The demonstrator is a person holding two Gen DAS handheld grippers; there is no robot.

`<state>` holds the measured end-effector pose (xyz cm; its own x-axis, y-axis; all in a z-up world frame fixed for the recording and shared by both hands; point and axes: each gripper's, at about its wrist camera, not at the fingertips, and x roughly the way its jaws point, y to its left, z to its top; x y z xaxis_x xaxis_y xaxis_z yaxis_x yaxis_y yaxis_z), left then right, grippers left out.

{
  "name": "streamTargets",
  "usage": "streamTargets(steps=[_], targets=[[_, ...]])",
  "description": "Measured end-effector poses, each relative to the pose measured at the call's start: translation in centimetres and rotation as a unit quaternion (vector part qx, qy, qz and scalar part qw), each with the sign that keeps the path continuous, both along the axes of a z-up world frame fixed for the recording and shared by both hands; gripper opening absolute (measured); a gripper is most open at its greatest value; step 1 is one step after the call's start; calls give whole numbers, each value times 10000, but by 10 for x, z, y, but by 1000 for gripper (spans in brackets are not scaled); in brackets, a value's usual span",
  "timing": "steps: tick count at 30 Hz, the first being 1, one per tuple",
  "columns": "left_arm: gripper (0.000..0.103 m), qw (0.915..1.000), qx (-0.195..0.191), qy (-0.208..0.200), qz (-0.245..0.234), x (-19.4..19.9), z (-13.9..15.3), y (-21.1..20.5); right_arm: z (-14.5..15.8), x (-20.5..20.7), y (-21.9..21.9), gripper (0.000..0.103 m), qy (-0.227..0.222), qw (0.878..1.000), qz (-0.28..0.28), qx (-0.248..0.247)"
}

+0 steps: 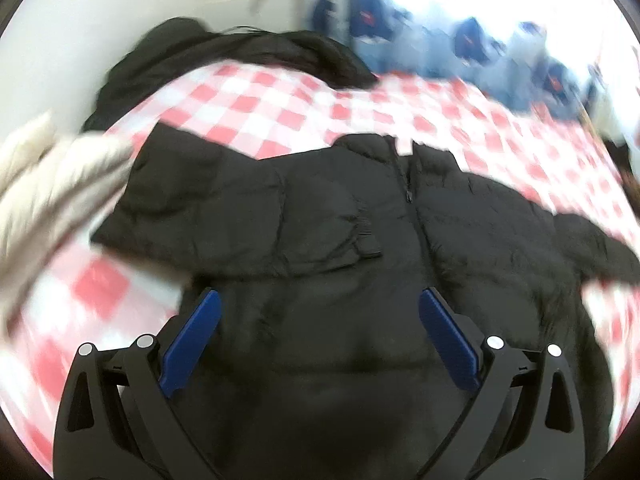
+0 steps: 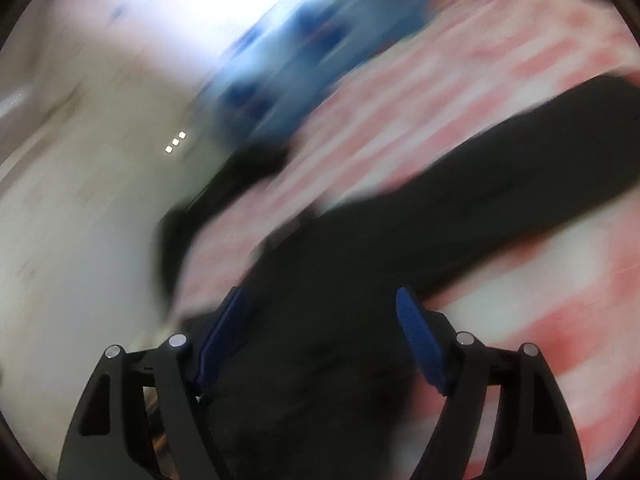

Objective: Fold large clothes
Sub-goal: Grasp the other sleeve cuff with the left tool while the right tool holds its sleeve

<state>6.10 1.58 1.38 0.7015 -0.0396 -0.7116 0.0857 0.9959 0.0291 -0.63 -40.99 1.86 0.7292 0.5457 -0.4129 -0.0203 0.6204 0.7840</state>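
1. The black puffer jacket (image 1: pixel 360 220) lies spread ahead of and beneath both pairs of fingers on the checked tabletop (image 1: pixel 280 108), one sleeve folded across its chest.
2. It looks soft, bulky, light and slippery; a sleeve cuff or hem seems the best hold.
3. The left gripper (image 1: pixel 319 300) and right gripper (image 2: pixel 320 300) are both spread, grasping nothing.

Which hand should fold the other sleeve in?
Probably the right. The right gripper hangs open over the black puffer jacket beside its spread sleeve. The left gripper faces the sleeve already folded in.
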Motion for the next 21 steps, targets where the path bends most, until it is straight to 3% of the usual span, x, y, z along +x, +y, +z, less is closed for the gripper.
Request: streamTargets(steps=[2,4,6,7,9,11,13,18,19,20,21], targets=[[95,9984,494,202,-171,11,1,18,-18,18,63,75,83,9978,519,413],[95,9986,418,304,-69,19,4,34,-39,28,101,75,80,9972,633,390],[95,9979,579,223,-203,25,7,30,-71,36,117,75,465,9949,713,548],[95,9918,1203,-106,-411,28,10,15,-95,39,125,75,790,9898,912,754],[95,9770,1984,-403,-668,39,3,-7,-120,40,125,75,1074,9866,852,880],[95,9742,1970,47,-1100,70,-16,-24,-127,44,118,75,1115,9842,787,1128],[95,9760,1783,450,-1165,100,-36,-31,-127,42,118,75,1126,9831,741,1236],[95,9686,1721,1178,-1354,137,-88,-42,-131,47,121,75,1256,9809,804,1249],[91,9702,1639,1214,-1311,139,-90,-39,-131,48,123,76,1264,9807,811,1251],[81,9727,1535,1230,-1229,143,-89,-34,-130,47,123,77,1264,9807,824,1240],[46,9749,1472,1240,-1120,146,-86,-29,-129,43,121,77,1265,9807,835,1236]])
